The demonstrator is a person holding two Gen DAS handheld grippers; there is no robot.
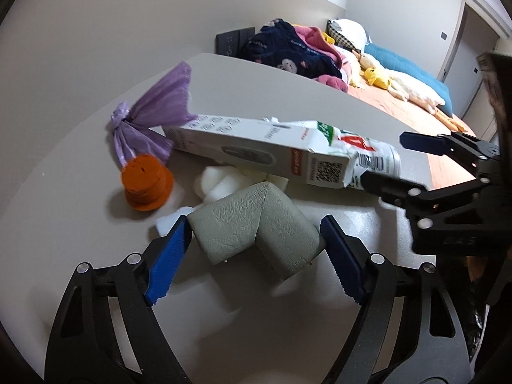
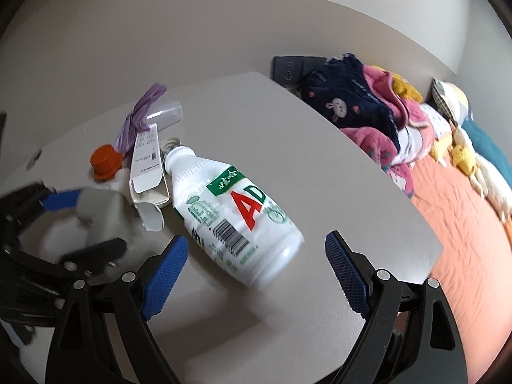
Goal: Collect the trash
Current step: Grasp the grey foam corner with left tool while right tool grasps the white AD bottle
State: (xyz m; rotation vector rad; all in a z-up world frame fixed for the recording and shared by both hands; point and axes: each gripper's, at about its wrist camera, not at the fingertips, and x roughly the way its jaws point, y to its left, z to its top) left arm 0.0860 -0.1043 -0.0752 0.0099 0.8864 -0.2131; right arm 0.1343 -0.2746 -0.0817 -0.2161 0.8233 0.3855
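Note:
A grey L-shaped foam corner guard (image 1: 256, 224) lies on the table between the fingers of my left gripper (image 1: 254, 232), whose jaws stand wide and just flank it. A white AD bottle (image 2: 230, 211) lies on its side in front of my open right gripper (image 2: 256, 249), its base between the fingertips. A white carton box (image 1: 252, 150) lies beside the bottle. A purple tied bag (image 1: 153, 112), an orange cap (image 1: 147, 182) and white foam bits (image 1: 220, 182) lie behind. The right gripper also shows in the left wrist view (image 1: 387, 163).
The grey table (image 2: 288, 147) ends at a curved edge on the right. Beyond it is a bed (image 2: 464, 224) with piled clothes (image 2: 361, 108) and plush toys (image 1: 377, 76). A clear cup (image 2: 166, 113) lies behind the carton.

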